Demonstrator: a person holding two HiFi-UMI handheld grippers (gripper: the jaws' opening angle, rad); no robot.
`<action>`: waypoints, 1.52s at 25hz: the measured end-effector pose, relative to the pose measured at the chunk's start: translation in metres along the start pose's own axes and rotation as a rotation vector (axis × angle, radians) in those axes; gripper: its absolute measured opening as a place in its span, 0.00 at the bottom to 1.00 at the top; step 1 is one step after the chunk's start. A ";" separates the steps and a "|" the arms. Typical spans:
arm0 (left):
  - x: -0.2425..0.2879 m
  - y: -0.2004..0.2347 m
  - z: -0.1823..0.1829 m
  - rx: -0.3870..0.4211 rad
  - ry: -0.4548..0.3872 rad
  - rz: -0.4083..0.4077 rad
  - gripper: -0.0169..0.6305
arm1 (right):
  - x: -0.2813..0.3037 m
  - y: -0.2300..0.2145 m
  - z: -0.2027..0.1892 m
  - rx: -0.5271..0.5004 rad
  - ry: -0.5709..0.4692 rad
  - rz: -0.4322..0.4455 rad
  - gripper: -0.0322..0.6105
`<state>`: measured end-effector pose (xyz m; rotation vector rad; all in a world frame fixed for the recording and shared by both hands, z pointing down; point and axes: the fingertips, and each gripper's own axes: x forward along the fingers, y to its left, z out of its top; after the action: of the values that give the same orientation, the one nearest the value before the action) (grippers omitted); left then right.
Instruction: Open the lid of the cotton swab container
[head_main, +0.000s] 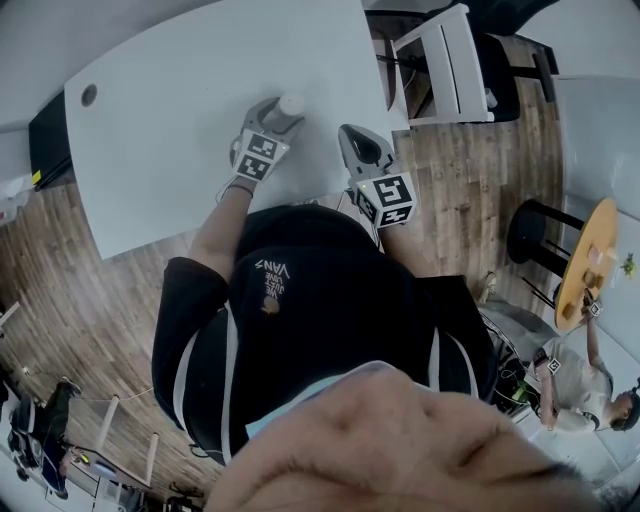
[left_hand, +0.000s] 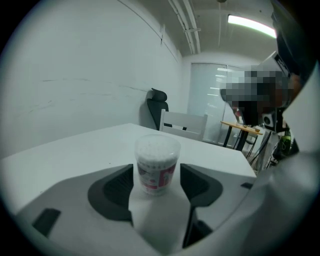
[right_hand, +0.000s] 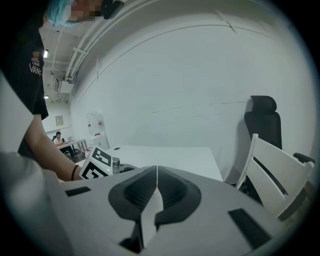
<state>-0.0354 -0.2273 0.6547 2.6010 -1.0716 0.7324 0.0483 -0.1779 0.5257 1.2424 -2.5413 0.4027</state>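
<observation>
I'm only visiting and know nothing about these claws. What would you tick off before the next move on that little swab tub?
1. Cotton swab container upright on the table: ok.
2. Container between the left gripper jaws: ok.
3. Left jaws gripping it: not ok, they stand wide open.
4. Lid on and ready to be opened: ok, as far as it shows.
5. Right gripper free for the lid: ok, shut with nothing in it.
6. How tightly the lid sits: cannot tell.
</observation>
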 end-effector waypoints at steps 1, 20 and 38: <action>0.002 0.000 -0.001 0.002 0.009 0.001 0.44 | 0.000 -0.001 0.000 0.001 -0.001 -0.001 0.07; 0.009 0.004 -0.010 0.013 0.063 0.034 0.43 | -0.004 -0.001 0.001 0.001 -0.007 -0.011 0.07; -0.029 0.006 0.038 0.102 0.030 0.029 0.41 | -0.005 0.002 0.029 -0.041 -0.080 0.013 0.07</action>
<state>-0.0437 -0.2294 0.6078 2.6541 -1.0929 0.8517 0.0460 -0.1843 0.4968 1.2512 -2.6121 0.3076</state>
